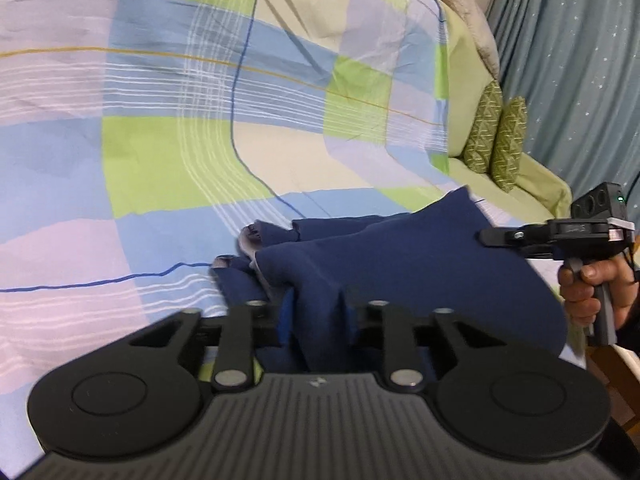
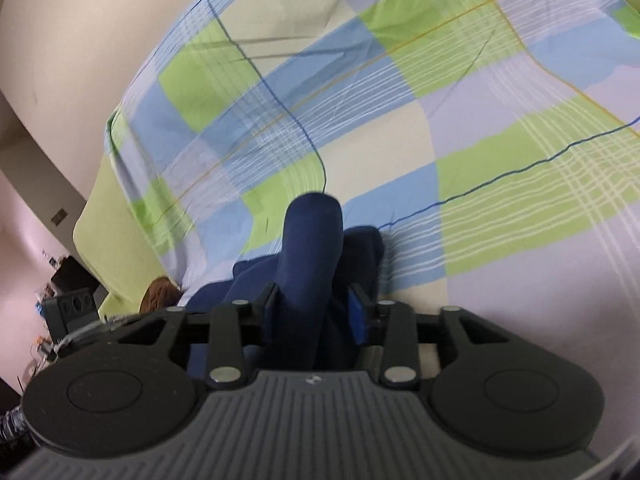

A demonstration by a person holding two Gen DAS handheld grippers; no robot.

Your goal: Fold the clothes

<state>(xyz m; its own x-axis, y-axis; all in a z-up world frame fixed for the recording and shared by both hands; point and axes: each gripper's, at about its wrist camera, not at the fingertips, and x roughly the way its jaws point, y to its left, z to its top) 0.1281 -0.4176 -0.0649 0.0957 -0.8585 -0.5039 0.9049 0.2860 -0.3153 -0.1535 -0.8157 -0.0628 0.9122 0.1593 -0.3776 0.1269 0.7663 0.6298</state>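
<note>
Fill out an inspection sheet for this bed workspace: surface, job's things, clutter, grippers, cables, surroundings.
Surface: checked bedsheet, lightly wrinkled.
Job's things: navy garment, bunched on the sheet, held at two spots.
Clutter: nothing seen.
Grippers: left gripper shut on the garment; right gripper shut on a raised fold of it.
Cables: thin cable by the left gripper's camera.
Surroundings: green cushions, grey-blue curtain, pale wall.

A checked sheet [image 1: 168, 128] in blue, green, lilac and cream covered the bed. At its far edge two green patterned cushions [image 1: 496, 136] stood side by side on a plain green cover [image 1: 532, 188], with a grey pillow [image 1: 468, 16] beyond them. A blue-grey curtain [image 1: 576, 72] hung behind.
</note>
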